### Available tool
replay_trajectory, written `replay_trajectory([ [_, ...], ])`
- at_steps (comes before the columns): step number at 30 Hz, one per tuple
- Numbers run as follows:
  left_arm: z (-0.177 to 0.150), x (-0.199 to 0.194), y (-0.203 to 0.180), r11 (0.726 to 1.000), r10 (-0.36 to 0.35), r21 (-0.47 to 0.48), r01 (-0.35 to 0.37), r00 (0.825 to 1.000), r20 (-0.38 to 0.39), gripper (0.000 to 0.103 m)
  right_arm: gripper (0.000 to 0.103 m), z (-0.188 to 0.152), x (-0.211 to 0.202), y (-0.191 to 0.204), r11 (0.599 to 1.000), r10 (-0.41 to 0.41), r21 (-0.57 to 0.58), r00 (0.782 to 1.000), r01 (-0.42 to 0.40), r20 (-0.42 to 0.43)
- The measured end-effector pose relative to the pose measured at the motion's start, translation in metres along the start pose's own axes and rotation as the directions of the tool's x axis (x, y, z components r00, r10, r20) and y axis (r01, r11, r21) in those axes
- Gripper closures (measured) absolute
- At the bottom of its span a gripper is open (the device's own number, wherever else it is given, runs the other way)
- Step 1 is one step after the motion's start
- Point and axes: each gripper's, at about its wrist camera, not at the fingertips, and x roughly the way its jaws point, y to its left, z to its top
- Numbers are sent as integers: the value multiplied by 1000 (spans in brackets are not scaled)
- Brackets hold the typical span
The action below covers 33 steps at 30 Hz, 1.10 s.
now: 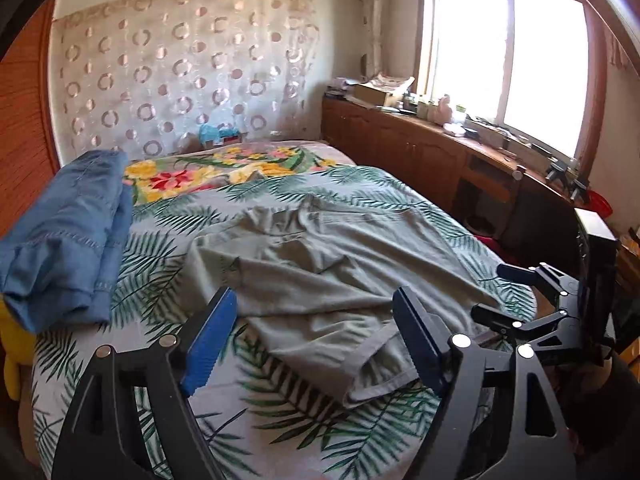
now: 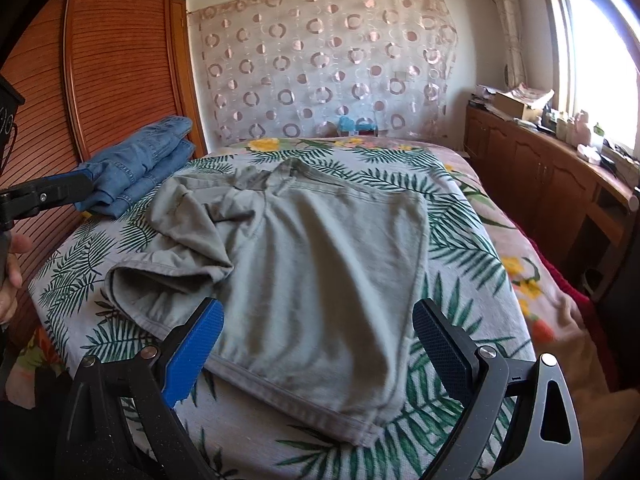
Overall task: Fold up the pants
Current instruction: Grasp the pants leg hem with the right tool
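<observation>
Both wrist views share the bed

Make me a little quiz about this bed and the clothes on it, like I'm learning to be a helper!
1. True or false: the grey-green pants lie on the leaf-print bedspread.
2. What sits at the bed's edge beside the wooden wardrobe? A) folded blue jeans B) a red pillow C) a stack of books
3. Fill in: both jaws of the left hand-held gripper and the right hand-held gripper stand ____, holding nothing.

Key: 1 true; 2 A; 3 open
</observation>
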Motion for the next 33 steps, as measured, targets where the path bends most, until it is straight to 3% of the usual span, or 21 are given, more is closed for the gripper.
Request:
replay_trajectory([
  [5, -17, 6, 8, 1000, 26, 1, -26, 1000, -10, 22, 10, 5, 6, 6, 1000, 19, -19, 1000, -19, -5],
  [13, -42, 26, 18, 997, 70, -33, -72, 996, -52, 22, 35, 17, 18, 14, 997, 62, -51, 998, -62, -5],
  [25, -65, 51, 22, 995, 75, -51, -84, 984, -159, 22, 60, 25, 42, 15, 989, 118, -80, 992, -121, -45],
  [33, -74, 53, 21, 993, 93, -54, -102, 983, -156, 22, 61, 27, 55, 12, 985, 144, -80, 982, -154, -119],
])
